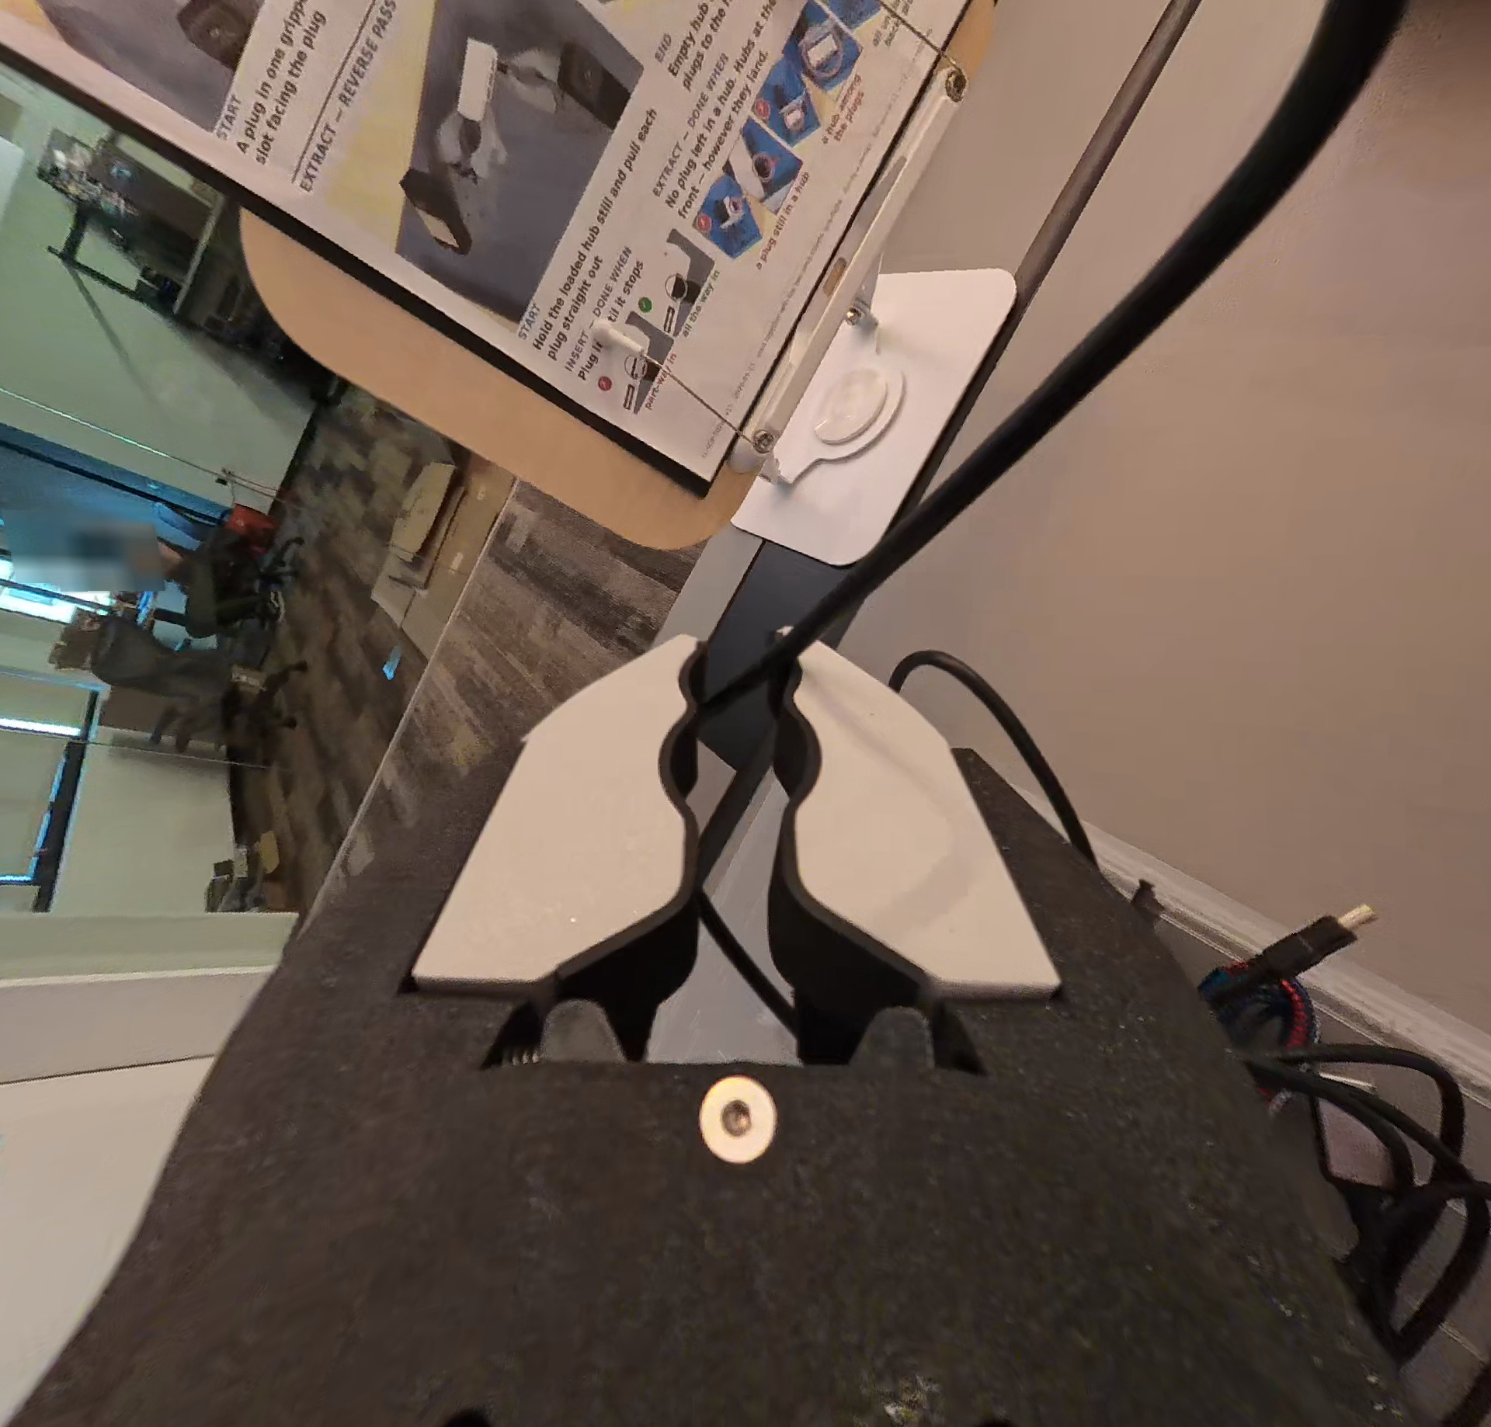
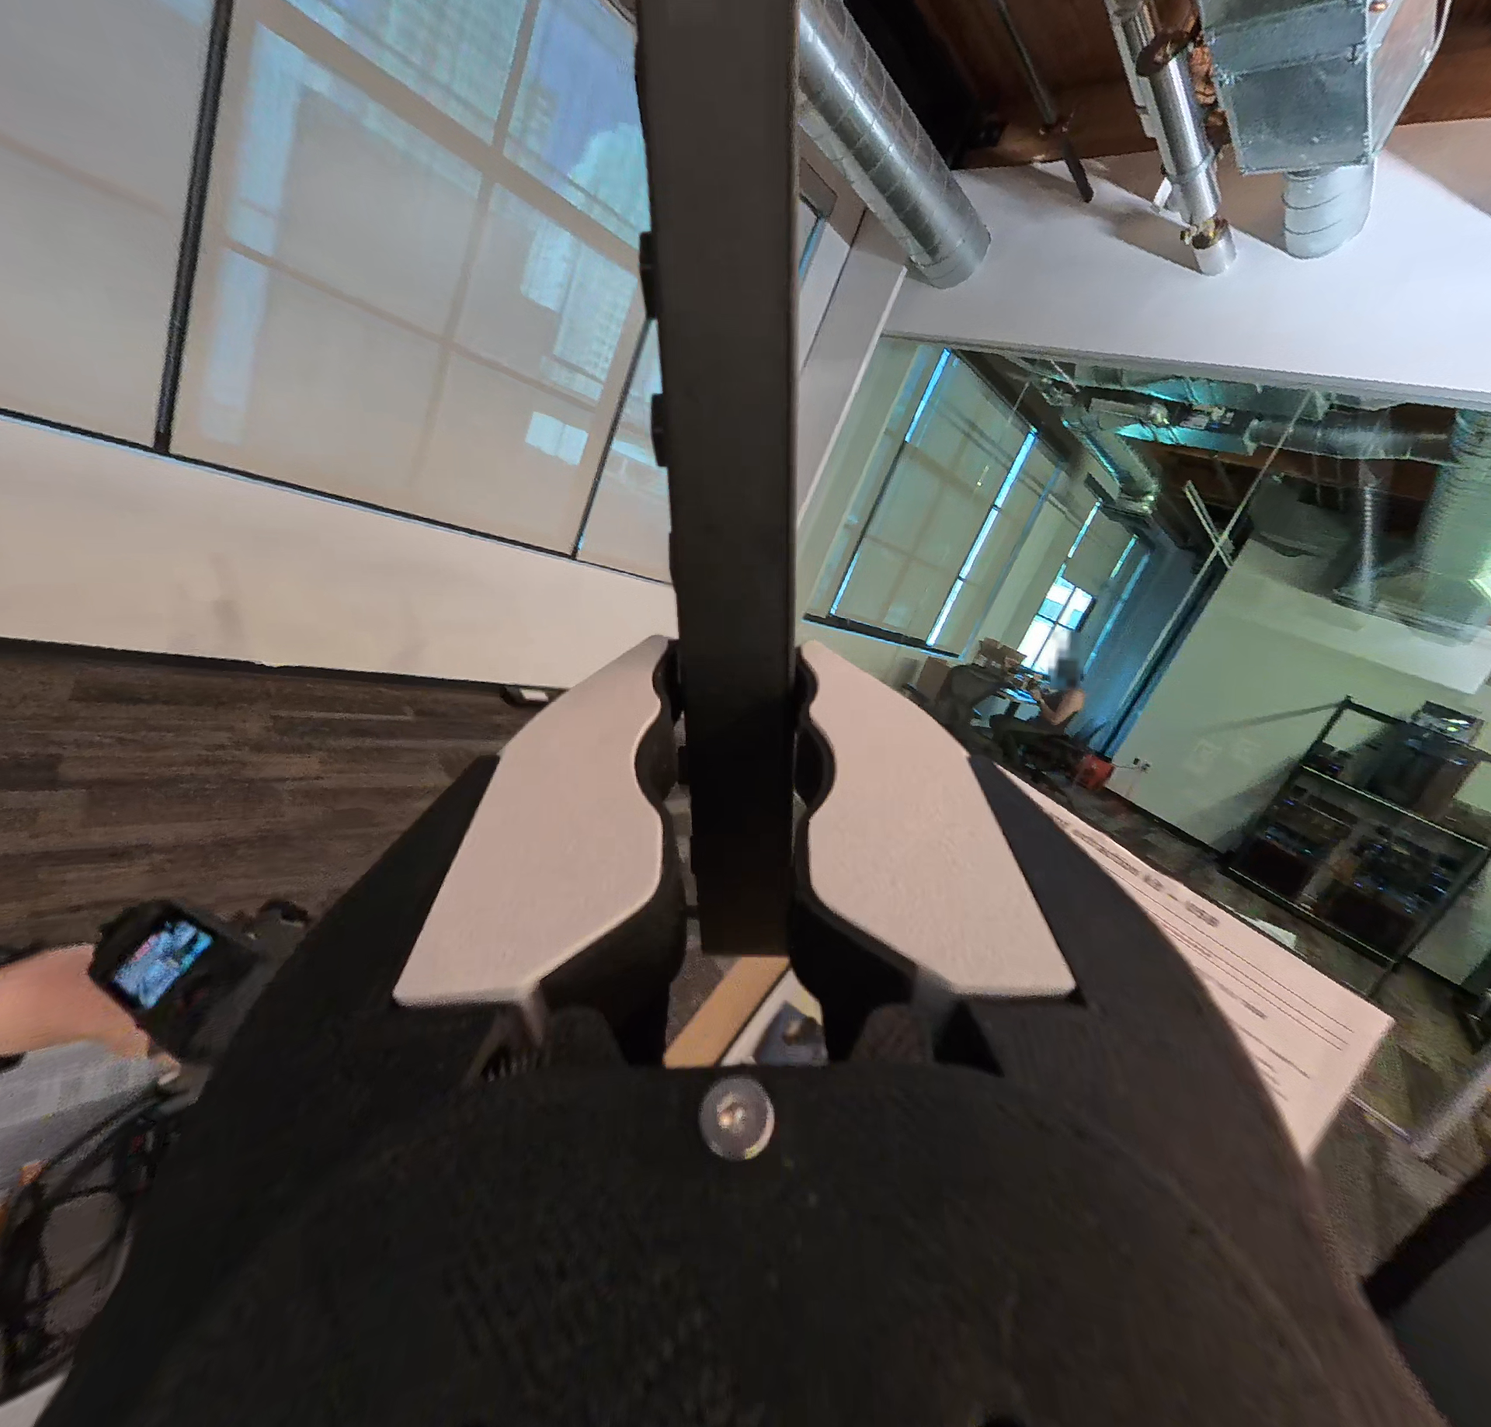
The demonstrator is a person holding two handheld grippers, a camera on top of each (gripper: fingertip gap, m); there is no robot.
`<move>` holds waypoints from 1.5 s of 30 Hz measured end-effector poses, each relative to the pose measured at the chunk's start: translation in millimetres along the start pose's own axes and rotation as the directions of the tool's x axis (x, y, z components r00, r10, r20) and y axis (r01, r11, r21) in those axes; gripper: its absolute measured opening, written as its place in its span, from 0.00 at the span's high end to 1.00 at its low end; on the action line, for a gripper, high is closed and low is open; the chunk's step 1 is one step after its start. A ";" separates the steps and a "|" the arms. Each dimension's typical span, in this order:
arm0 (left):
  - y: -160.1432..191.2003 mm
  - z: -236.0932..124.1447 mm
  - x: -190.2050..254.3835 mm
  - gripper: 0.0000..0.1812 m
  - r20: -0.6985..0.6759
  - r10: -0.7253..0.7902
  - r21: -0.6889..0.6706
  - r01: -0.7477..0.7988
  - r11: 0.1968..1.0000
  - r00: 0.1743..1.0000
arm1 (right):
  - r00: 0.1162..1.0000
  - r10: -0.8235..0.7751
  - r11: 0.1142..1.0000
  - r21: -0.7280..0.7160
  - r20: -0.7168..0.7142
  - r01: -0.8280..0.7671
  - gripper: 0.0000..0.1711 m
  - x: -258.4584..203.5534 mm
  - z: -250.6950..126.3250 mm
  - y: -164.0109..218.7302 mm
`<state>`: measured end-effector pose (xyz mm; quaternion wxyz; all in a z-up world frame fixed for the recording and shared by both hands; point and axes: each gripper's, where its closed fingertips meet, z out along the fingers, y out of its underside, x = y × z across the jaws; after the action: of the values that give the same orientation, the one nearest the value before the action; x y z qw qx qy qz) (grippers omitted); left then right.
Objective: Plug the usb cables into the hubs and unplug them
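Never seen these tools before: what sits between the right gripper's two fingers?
A long black hub, clamped between the right gripper, seen in the right wrist view.

A long black hub (image 2: 726,452) stands upright between the right jaws — a thin black cable (image 1: 1000,420) threads the left jaws.

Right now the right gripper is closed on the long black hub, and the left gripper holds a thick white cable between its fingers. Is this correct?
Not quite: the cable in the left gripper is thin and black, not thick and white, as the left wrist view shows. The rest holds: the right gripper is closed on the long black hub.
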<state>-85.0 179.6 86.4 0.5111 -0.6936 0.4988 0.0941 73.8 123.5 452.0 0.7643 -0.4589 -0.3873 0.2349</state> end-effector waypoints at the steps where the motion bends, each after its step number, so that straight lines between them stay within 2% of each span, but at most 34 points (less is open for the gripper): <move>1: 2.3 -1.0 0.2 0.93 -0.015 -0.002 -0.012 0.002 1.000 1.000 | 1.000 -0.009 1.000 -0.014 -0.008 0.009 0.85 3.6 -2.3 3.9; 5: 4.1 -13.6 -13.2 0.96 0.014 0.025 -0.038 -0.024 0.999 1.000 | 0.999 -0.019 0.997 -0.082 -0.047 0.015 0.85 21.2 -14.3 27.6; 9: -25.3 -42.4 -49.5 0.97 0.068 0.034 -0.032 -0.031 0.999 0.997 | 0.993 -0.057 0.983 -0.182 -0.106 0.037 0.85 45.1 -31.1 58.5; 15: -112.1 -101.4 -135.9 0.98 0.175 0.029 -0.051 -0.021 0.998 0.984 | 0.979 -0.068 0.961 -0.277 -0.190 0.013 0.85 79.3 -64.2 100.1; 19: -194.1 -140.2 -175.2 0.98 0.254 0.107 -0.037 -0.100 0.994 0.961 | 0.982 -0.034 0.951 -0.308 -0.187 -0.026 0.85 86.6 -83.2 120.2; 23: -267.8 -170.2 -195.4 0.98 0.306 0.160 -0.032 -0.158 0.987 0.938 | 0.987 0.073 0.957 -0.268 -0.145 -0.110 0.85 79.3 -95.1 126.2; 28: -314.9 -173.7 -192.4 0.98 0.283 0.156 -0.038 -0.151 0.988 0.946 | 0.990 0.103 0.957 -0.263 -0.093 -0.125 0.85 64.7 -106.6 130.4; 31: -312.0 -147.7 -169.1 0.99 0.210 0.147 -0.057 -0.138 0.989 0.967 | 0.994 0.075 0.948 -0.304 -0.080 -0.096 0.85 58.0 -115.2 142.5; 36: -271.5 -84.0 -110.5 0.99 0.059 0.126 -0.117 -0.119 0.986 0.990 | 0.998 0.044 0.898 -0.436 -0.042 -0.058 0.85 44.9 -138.3 185.7; 45: -217.0 7.3 -8.1 0.99 -0.161 -0.139 -0.031 0.136 0.990 0.977 | 0.998 0.059 0.821 -0.568 -0.015 -0.058 0.85 35.6 -181.5 251.1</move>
<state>84.9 185.9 221.7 0.4673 -0.7367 0.4887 0.0067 240.4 172.2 192.9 0.5850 -0.6769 -0.4265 0.1330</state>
